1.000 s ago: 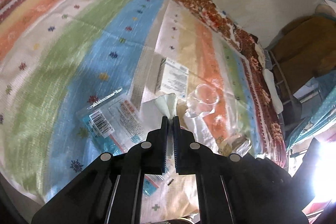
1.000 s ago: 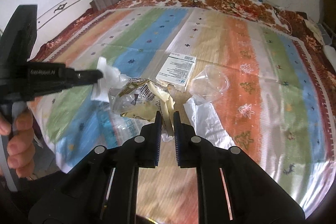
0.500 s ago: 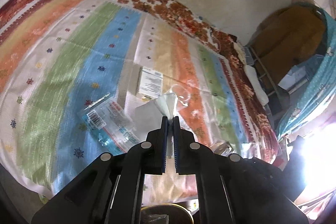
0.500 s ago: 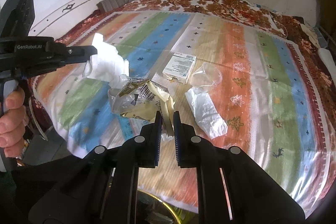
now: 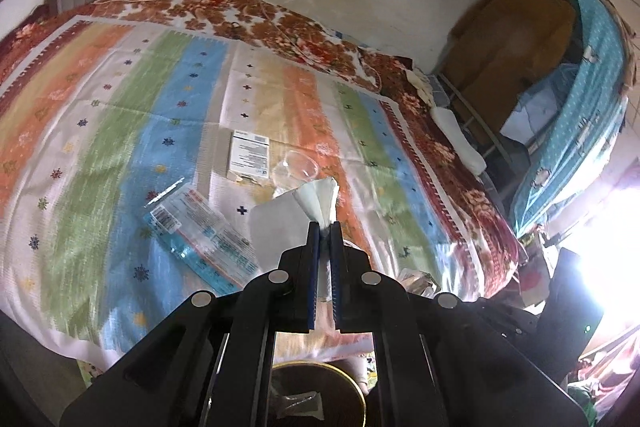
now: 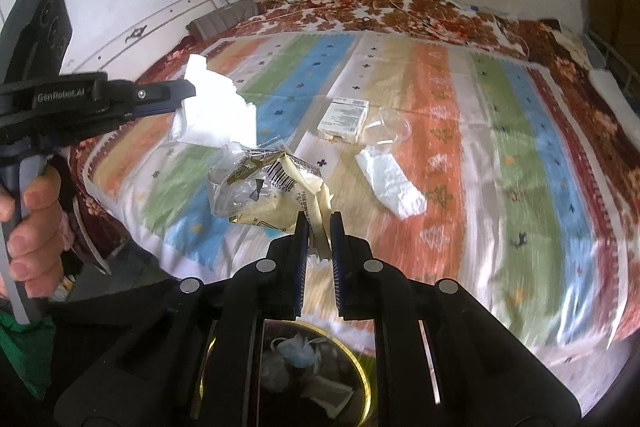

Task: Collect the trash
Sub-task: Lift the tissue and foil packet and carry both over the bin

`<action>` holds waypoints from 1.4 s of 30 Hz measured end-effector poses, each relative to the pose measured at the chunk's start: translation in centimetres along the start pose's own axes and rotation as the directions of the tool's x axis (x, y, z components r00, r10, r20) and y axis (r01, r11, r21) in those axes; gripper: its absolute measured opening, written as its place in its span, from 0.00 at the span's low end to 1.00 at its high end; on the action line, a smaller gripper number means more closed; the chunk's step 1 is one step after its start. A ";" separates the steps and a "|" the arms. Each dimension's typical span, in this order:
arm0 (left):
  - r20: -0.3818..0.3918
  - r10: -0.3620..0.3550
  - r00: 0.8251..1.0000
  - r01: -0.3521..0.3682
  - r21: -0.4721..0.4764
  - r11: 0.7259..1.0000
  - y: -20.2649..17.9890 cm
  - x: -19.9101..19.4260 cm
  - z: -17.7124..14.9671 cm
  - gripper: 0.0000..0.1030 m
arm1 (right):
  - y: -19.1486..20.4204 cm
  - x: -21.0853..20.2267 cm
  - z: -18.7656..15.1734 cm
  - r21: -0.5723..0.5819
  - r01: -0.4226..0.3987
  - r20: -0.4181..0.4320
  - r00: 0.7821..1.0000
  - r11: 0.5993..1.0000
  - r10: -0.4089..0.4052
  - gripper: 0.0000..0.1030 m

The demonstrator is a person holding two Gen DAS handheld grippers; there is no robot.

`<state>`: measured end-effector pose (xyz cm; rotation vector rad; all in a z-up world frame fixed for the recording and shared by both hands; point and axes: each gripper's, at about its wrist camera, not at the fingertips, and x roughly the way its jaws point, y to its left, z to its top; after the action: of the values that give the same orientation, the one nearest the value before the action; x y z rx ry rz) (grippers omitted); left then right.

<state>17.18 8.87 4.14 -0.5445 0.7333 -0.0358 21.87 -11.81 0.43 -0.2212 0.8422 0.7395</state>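
Left gripper (image 5: 325, 225): jaws clamped on white tissue (image 5: 318, 197), thin pinch; may slip out.
Right gripper (image 6: 319, 223): jaws clamped on yellow wrapper (image 6: 276, 195), dangling ahead; may snag.
Bin (image 6: 360, 359): directly beneath the jaws; light pieces could drift past the rim.
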 end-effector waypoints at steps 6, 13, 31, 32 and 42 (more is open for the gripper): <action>-0.014 -0.022 1.000 0.022 0.017 1.000 -1.6 -0.5 -1.0 0.04 | 0.0 -1.8 -0.8 0.015 0.003 0.023 1.000 1.000 -0.004 0.10; -0.019 -0.062 0.998 0.062 0.022 0.998 -3.2 -1.4 -2.5 0.04 | -0.4 -4.3 -2.0 0.054 -0.027 0.054 0.998 0.998 0.024 0.10; -0.099 -0.096 0.990 0.100 0.039 0.994 -4.1 -2.4 -8.5 0.04 | -0.3 -5.5 -8.2 0.119 -0.023 0.009 1.000 0.993 0.022 0.10; -0.101 -0.096 0.990 0.101 0.043 0.994 -4.2 -2.6 -8.8 0.04 | -0.1 -5.5 -8.5 0.116 -0.025 0.007 1.000 0.993 0.024 0.10; -0.111 -0.107 0.988 0.112 0.043 0.993 -4.2 -3.8 -11.5 0.04 | 1.0 -4.6 -11.7 0.107 0.020 -0.054 0.998 0.994 -0.014 0.10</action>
<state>7.52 0.79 1.53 -0.5389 0.8054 -0.1866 12.26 -18.74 -3.79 -0.1520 0.9269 0.6727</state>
